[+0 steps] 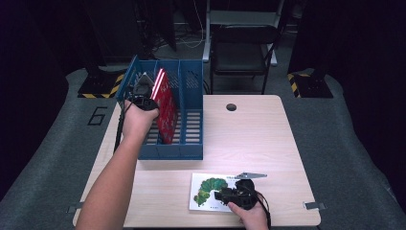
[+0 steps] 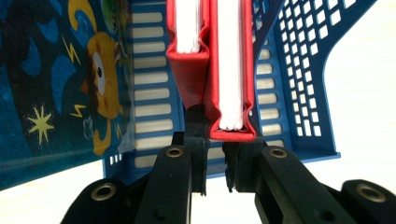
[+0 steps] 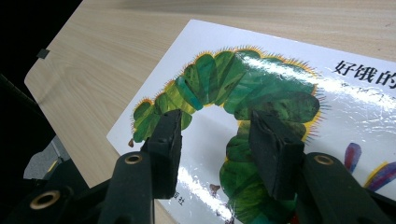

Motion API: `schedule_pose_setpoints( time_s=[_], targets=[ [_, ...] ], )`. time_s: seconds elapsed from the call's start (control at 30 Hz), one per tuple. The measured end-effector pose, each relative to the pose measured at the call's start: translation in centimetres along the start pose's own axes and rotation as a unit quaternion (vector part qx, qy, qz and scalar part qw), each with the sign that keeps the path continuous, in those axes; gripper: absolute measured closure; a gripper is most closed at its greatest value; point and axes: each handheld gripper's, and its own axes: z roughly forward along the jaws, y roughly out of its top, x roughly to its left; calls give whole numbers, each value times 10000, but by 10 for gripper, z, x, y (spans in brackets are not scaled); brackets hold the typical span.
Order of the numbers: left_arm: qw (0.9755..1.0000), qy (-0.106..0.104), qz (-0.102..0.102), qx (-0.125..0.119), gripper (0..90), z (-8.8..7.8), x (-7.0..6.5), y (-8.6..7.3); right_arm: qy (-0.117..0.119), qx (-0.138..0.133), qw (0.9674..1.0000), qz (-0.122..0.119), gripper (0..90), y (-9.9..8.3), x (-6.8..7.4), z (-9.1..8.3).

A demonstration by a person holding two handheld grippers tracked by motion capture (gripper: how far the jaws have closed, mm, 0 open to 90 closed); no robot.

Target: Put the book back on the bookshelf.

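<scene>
High view had the left gripper [image 1: 142, 99] up at the blue slotted plastic file rack [image 1: 191, 139] near the table's far left, right by the red hardcover book [image 1: 165, 108] standing upright in the rack's middle compartment. Left gripper view was clearer: the jaws were nearly together, tips at the red book's [image 2: 231, 70] lower edge, the left tip wedged into the gap between the red covers. Whether the pads really pinched a cover, couldn't tell. A dark blue picture book with a yellow cartoon creature [image 2: 56, 79] stood in the next compartment over, to the left.

Meanwhile the right gripper [image 1: 225, 195] sat low at the near edge of the pale wooden table [image 1: 258, 139], over the white glossy picture book with the green caterpillar [image 1: 208, 191] lying flat there. In the right gripper view its jaws stood well apart, hovering above the caterpillar cover [image 3: 261, 93], gripping nothing, the caterpillar's body showing between the tips.
</scene>
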Motion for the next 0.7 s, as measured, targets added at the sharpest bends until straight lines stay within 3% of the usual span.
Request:
schedule_pose_setpoints(
  time_s=[0.7],
  targets=[
    [9995,90,-230,-188,796,10,-9,16,18,-9,10000,-39,542,0,-1,0]
  ],
)
